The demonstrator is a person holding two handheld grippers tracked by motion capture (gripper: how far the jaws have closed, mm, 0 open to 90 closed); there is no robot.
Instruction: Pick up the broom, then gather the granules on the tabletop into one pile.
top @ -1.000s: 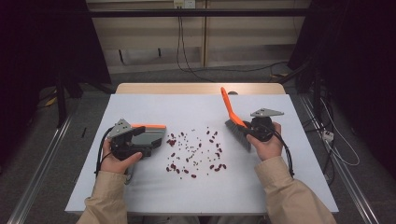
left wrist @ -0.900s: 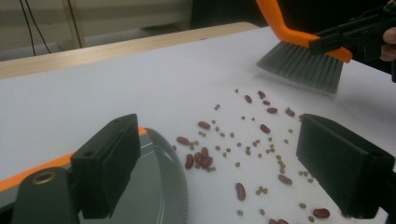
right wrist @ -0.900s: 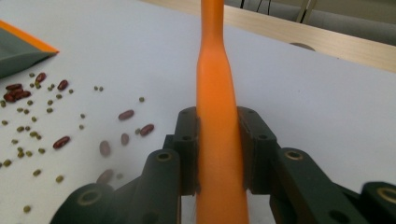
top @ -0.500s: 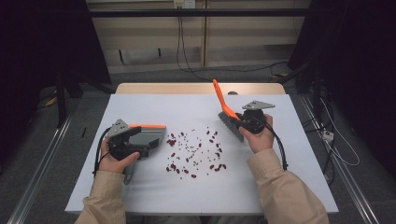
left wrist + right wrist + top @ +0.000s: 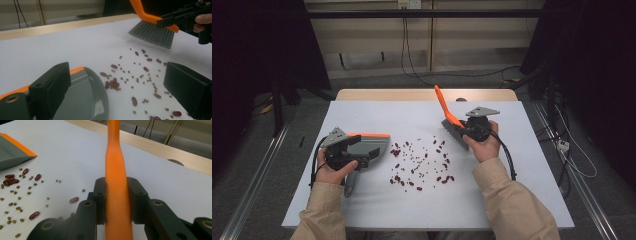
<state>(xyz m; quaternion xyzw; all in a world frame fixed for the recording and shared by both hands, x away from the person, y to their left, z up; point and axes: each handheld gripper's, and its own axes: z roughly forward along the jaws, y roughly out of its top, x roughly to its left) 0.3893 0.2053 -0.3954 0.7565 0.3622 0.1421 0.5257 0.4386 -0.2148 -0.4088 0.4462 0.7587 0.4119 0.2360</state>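
White-topped table (image 5: 362, 205) with wooden far edge; grey floor (image 5: 267, 165), pale back wall (image 5: 362, 40) with hanging cables (image 5: 404, 45), dark curtains (image 5: 592, 75) either side.

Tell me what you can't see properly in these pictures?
- Dustpan handle: high view, under the left hand.
- Brush bristles: right gripper view, cut off below the claw.
- Small green beans: too tiny to make out in the high view.
- Right claw's grip on the brush: high view, behind the hand.

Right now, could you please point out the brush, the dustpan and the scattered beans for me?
brush (image 5: 152, 33), left gripper view, on its grey bristles.
dustpan (image 5: 371, 145), high view, on its grey tray.
scattered beans (image 5: 424, 165), high view, middle of the spread.
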